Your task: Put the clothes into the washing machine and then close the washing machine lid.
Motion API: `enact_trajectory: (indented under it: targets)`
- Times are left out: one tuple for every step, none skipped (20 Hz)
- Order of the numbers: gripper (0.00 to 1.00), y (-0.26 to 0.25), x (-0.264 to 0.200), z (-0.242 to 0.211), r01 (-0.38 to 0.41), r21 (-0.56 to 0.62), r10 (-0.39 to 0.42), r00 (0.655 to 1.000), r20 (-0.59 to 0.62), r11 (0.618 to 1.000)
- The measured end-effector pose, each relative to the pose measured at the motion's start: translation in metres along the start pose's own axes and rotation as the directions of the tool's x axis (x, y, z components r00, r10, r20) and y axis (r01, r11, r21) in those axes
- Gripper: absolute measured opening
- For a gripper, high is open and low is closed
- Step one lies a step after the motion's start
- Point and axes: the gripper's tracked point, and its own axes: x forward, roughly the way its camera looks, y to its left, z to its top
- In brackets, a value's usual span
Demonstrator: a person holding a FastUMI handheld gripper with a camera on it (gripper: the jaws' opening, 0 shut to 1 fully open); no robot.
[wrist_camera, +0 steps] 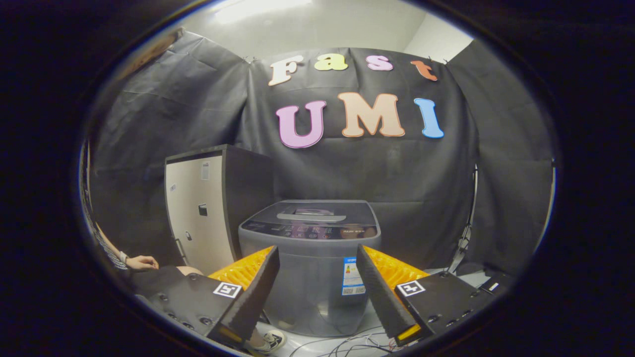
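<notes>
A grey top-loading washing machine (310, 258) stands on the floor straight ahead, beyond my fingers. Its dark lid (311, 212) lies flat and shut, with a control strip along the front. My gripper (317, 263) is held up in the air, some way short of the machine, and stands open with nothing between its fingers (253, 292). No clothes are visible from here.
A tall cabinet (203, 213) with a pale front stands left of the machine. A person's hand (141, 262) and sleeve rest at the far left, and a shoe (270, 341) shows below. Loose cables (357, 342) lie on the floor. A stand leg (464, 243) rises at the right.
</notes>
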Motion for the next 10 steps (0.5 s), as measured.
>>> enact_trajectory:
  targets:
    - [0.98,-0.0001,-0.0004,0.0003,0.0,0.0,0.0,1.0,0.0,1.0]
    - [0.98,0.0002,0.0003,0.0002,0.0,0.0,0.0,1.0,0.0,1.0]
    - [0.98,0.0,0.0005,0.0002,0.0,0.0,0.0,1.0,0.0,1.0]
    - [0.98,0.0001,0.0008,0.0002,0.0,0.0,0.0,1.0,0.0,1.0]
    - [0.98,-0.0001,0.0004,0.0002,0.0,0.0,0.0,1.0,-0.001,1.0]
    - [0.98,0.0002,0.0009,0.0001,0.0,0.0,0.0,1.0,-0.001,1.0]
    - [0.98,0.0001,-0.0003,-0.0001,0.0,0.0,0.0,1.0,-0.001,1.0]
    - [0.98,0.0003,0.0004,-0.0002,0.0,0.0,0.0,1.0,-0.001,1.0]
    - [0.98,0.0002,0.0005,0.0,0.0,0.0,0.0,1.0,-0.001,1.0]
    - [0.98,0.0001,0.0005,-0.0001,0.0,0.0,0.0,1.0,-0.001,1.0]
